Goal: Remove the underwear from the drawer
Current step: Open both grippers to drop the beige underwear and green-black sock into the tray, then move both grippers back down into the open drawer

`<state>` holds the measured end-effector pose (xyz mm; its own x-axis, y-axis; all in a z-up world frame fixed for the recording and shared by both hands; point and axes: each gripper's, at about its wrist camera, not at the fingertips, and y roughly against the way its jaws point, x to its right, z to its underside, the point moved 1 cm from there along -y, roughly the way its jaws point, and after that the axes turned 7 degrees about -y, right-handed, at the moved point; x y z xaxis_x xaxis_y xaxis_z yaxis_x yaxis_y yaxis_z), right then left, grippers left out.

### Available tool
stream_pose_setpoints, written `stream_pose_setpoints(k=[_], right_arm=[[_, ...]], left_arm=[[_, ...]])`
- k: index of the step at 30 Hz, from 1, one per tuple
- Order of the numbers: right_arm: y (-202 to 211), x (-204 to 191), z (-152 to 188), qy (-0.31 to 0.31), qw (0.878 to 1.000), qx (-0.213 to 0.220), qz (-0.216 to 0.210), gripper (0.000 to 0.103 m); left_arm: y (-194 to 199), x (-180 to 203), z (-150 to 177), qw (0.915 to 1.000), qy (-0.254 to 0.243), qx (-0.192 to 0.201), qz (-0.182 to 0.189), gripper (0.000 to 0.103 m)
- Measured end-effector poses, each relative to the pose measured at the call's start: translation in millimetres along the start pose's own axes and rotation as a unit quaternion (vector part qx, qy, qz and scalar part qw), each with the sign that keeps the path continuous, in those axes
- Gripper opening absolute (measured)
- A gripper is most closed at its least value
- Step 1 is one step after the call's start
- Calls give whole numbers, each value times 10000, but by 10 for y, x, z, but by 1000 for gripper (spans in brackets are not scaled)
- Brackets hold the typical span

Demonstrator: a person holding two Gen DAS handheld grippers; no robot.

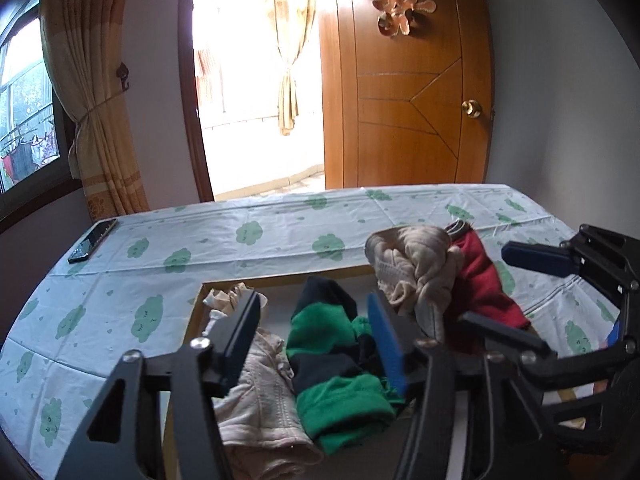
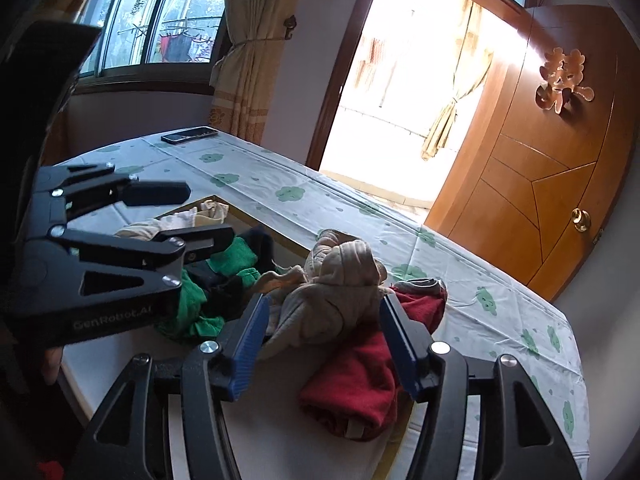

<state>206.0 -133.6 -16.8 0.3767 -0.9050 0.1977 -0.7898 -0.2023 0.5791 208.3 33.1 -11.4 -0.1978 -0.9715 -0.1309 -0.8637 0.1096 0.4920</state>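
Green-black garment (image 1: pixel 340 364) beside beige underwear (image 2: pixel 336 292)

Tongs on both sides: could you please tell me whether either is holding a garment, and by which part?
Nothing is held. The left tongs and right tongs both stand open.

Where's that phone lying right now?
The phone lies flat on the cloud-print tablecloth at the table's far left corner, near the tied-back curtain under the window, well away from the drawer of clothes.
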Motion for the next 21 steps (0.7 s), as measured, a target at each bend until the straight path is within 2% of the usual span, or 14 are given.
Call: stream_pose_setpoints(k=[3,13,21], right_arm=[[217,-61,87,25,9997,133,-194,69],[859,-304,611,156,9966,171,-786,71],[1299,-402,1094,265,9947,83,-994,71]], left_arm=[[173,-20,18,9997,81,170,168,58],[767,-21,317,9973,1,494,537,59],[1263,49,743,9948,-420,514,771,62]])
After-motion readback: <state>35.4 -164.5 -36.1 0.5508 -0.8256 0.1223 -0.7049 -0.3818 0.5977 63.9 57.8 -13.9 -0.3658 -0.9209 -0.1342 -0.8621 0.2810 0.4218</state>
